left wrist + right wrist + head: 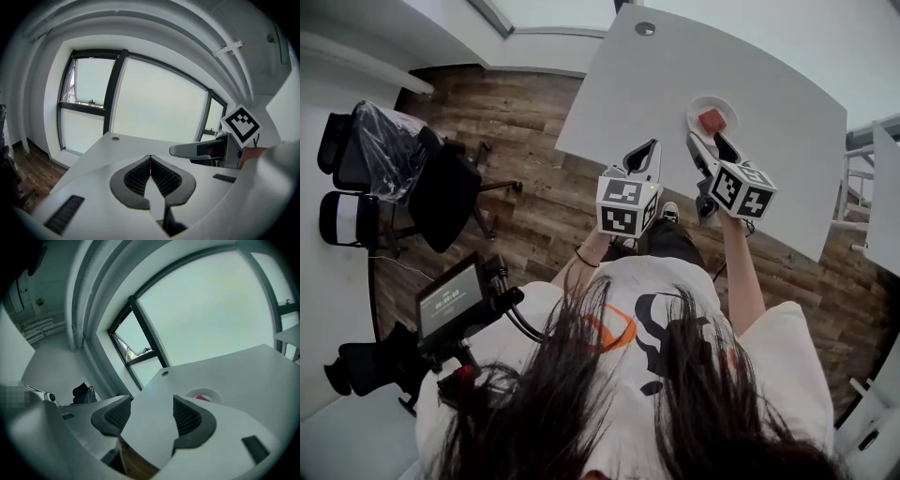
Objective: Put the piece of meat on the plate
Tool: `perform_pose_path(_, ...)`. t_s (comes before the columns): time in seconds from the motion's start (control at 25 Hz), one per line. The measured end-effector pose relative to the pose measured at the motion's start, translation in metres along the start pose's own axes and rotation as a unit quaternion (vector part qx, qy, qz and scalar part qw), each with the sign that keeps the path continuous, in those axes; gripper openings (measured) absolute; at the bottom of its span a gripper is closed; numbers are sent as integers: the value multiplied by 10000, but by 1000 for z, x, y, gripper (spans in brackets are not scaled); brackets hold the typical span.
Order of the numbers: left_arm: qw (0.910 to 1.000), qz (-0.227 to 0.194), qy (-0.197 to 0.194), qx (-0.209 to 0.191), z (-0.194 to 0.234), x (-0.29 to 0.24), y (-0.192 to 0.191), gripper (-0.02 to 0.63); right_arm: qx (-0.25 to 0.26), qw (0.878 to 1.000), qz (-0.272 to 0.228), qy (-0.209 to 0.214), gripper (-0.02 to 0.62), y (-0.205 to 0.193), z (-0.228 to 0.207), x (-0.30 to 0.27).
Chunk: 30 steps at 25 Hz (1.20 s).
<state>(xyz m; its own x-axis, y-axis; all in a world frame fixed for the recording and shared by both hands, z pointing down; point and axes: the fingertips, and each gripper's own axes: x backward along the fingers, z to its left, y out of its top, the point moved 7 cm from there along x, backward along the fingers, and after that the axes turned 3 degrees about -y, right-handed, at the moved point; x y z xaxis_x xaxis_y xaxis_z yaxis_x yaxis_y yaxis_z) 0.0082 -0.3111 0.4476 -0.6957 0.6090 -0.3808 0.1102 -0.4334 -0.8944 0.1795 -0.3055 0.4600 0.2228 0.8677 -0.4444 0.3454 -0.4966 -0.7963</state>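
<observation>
A red piece of meat (712, 120) lies on a small white plate (697, 109) near the front edge of the white table (675, 75). My right gripper (710, 145) hangs just in front of the plate, jaws open and empty. In the right gripper view the plate (206, 393) with the meat (202, 398) peeks over the right jaw. My left gripper (644, 156) is held left of the right one at the table's edge, jaws shut on nothing (150, 161). The right gripper's marker cube (240, 123) shows in the left gripper view.
A round cable grommet (645, 28) sits at the table's far end. Black office chairs (412, 178) stand on the wood floor to the left. A monitor rig (455, 305) hangs at the person's left side. Large windows (154, 101) face the table.
</observation>
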Motion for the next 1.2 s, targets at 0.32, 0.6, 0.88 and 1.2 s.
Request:
perform_pose_path(0.32,9993,185,-325,5,-3,53,-37,5,-605,9977,-237,-213,199,-55,49,59)
perform_pose_path(0.6,9976,331,-576,189,-30,68,-60,5,-873,9957,7,-324,199,-98,63,96)
perform_pose_path(0.88,9966,322,-727,216,-70,66,-69,5,-1036,9935,-83,-460,133,-110,48,128)
perform_pose_path(1.2,9977,154,-648,138,-163,97,-87,5,-1185,9909,-403,-497,34,-137,16,236)
